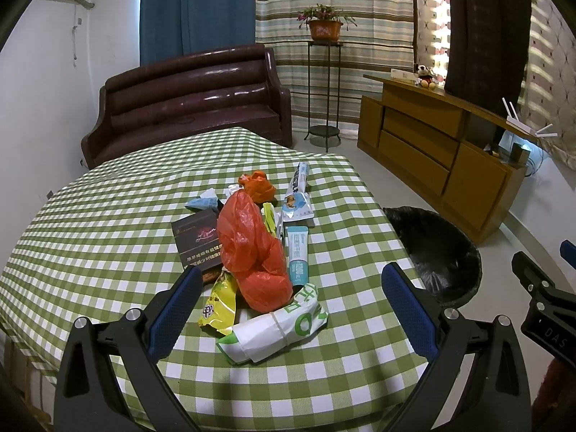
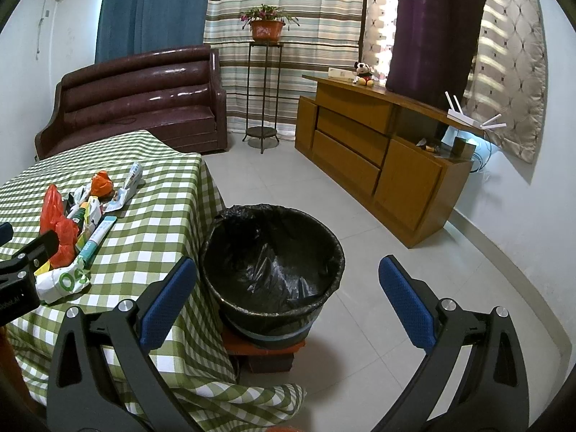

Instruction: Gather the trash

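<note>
Judging from the scene, collection had not begun: the trash pile (image 1: 257, 252) lay whole on the checked table (image 1: 90, 237), the lined bin (image 2: 270, 270) just right looked empty. Left gripper (image 1: 291, 306) and right gripper (image 2: 288, 302) gaped wide, holding nothing.

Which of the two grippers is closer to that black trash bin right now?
Right. The right hand-held gripper hovers open directly over the trash bin; the left hand-held gripper sits over the table's trash pile, beside the bin.
</note>
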Demonstrator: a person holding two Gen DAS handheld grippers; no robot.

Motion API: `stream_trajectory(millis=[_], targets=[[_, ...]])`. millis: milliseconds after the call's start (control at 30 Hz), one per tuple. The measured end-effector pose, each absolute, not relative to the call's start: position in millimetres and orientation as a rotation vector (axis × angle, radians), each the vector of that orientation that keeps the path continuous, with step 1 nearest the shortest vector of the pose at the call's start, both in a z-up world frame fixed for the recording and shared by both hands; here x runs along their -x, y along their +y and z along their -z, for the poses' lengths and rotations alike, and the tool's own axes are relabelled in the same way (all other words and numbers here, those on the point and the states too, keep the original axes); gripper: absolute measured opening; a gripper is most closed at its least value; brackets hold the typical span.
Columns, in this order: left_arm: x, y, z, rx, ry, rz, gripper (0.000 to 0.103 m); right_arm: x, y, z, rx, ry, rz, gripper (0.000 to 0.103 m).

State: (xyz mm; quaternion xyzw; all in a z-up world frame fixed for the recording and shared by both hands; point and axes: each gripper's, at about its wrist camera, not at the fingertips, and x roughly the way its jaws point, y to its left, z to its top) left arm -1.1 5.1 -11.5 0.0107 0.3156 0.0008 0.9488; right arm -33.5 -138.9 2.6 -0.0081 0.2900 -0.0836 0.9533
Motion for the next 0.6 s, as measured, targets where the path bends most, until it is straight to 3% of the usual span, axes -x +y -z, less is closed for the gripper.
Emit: stream_trajectory(millis=[600], targets=[[-20.4,36.8,15.0,0.004,0.708,-0.045,0.096,16.5,-119.6,10.1,0.039,0.631,0.133,0.086]])
